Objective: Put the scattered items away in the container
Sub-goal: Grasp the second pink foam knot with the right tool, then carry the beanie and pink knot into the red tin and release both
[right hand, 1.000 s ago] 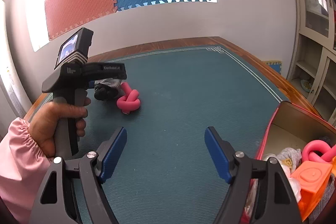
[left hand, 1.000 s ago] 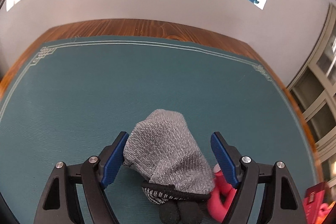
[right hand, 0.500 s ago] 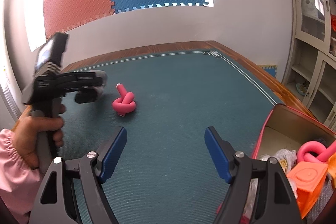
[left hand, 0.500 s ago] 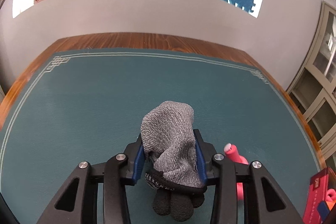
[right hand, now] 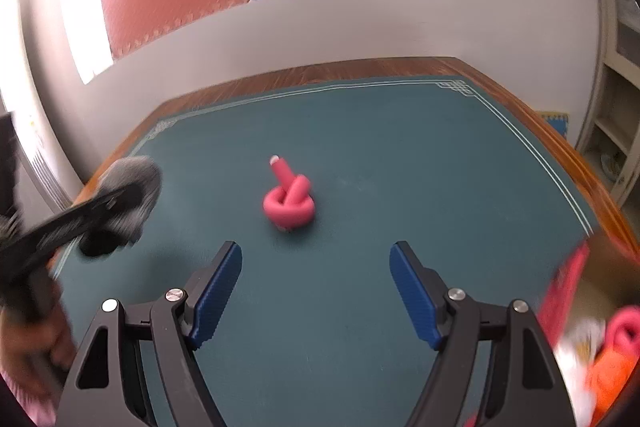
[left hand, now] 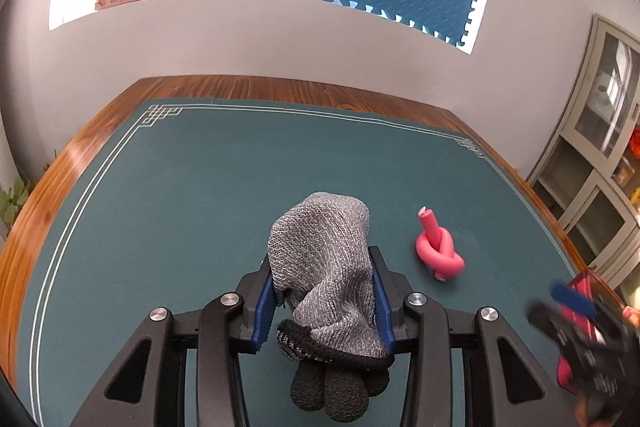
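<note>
My left gripper (left hand: 323,269) is shut on a grey knitted glove (left hand: 324,267) with black fingertips, lifted off the green mat. To its right on the mat lies a pink knotted foam tube (left hand: 438,251). In the right wrist view the same tube (right hand: 289,202) lies ahead of my open right gripper (right hand: 316,263), which holds nothing. At the left of that view the left gripper (right hand: 120,195) with the glove (right hand: 132,183) is a blur. The red-walled container (right hand: 568,283) is at the lower right, with pink and orange items inside.
A green mat (left hand: 240,187) with a white border covers the wooden table (left hand: 280,89). A cabinet (left hand: 600,147) stands to the right. The blurred right gripper (left hand: 576,319) shows at the lower right of the left wrist view, over the container's red wall (left hand: 582,291).
The left gripper shut on the glove and lifted it away from the pink tube. The right gripper swung left, so the tube is now ahead of it and the container slid to the edge.
</note>
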The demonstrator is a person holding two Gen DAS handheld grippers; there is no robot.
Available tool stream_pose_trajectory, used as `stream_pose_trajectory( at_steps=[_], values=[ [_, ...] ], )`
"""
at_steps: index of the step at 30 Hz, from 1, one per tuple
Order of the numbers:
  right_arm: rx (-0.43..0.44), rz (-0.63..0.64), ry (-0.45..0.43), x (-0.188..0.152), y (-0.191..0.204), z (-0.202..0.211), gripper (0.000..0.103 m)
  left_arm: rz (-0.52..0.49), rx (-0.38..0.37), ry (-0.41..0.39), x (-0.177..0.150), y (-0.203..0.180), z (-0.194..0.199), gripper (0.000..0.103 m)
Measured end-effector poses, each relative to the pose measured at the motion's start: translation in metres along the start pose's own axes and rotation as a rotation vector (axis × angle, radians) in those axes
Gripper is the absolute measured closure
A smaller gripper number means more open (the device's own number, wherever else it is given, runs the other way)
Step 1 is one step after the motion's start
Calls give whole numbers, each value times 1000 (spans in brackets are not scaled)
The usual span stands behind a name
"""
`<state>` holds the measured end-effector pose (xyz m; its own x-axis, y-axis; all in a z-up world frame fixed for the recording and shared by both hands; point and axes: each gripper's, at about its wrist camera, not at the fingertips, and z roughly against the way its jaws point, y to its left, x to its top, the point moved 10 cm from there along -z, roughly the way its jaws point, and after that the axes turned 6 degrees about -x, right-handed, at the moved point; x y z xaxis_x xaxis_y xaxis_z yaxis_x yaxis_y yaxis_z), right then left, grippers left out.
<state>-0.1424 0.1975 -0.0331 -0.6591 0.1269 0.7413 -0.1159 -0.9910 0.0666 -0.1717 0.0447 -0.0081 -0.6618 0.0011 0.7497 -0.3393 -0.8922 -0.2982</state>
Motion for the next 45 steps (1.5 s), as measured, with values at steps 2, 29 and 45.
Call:
stream_pose_trajectory(
  at_steps=[2, 29, 45],
  values=[
    [9, 10, 30, 6, 9, -18, 23, 4, -8, -4, -2, 1, 3, 60],
    [-19, 8, 39, 20, 29, -52, 53, -6, -45, 47, -15, -8, -13, 60],
    [-51, -57, -115, 5, -1, 50, 53, -138, -95, 27, -27, -66, 7, 60]
  ],
)
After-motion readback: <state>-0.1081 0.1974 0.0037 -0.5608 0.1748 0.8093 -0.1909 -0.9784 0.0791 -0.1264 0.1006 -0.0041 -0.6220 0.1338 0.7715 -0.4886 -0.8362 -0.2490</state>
